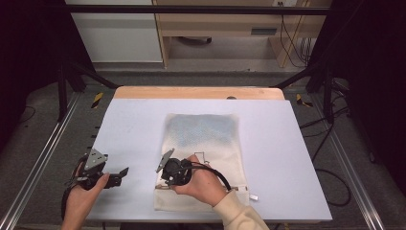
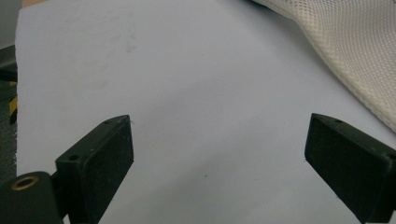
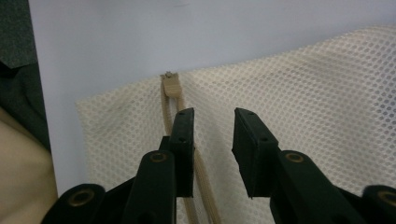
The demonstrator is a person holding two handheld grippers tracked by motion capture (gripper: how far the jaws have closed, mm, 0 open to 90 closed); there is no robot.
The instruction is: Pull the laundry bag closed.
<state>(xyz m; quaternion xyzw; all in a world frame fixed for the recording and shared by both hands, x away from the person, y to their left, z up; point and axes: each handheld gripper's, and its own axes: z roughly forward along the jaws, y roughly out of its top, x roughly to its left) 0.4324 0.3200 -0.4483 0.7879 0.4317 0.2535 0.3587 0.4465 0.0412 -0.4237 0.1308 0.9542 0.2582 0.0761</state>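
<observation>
My jaws at the mesh bag's near edge

My right gripper (image 3: 212,140) stands narrowly parted over the mesh bag (image 3: 299,93) beside its zipper (image 3: 172,86), gripping nothing; my left gripper (image 2: 219,163) gapes wide over bare surface (image 2: 187,70).

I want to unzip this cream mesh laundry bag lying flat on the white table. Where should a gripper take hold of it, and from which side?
Grip the small tan zipper pull at the end of the zipper track, near the corner of the cream mesh bag. Come from above, jaws straddling the track: the bag lies flat, so the raised pull is the firmest thing to pinch. The right gripper already hangs over that track, just short of the pull.
</observation>
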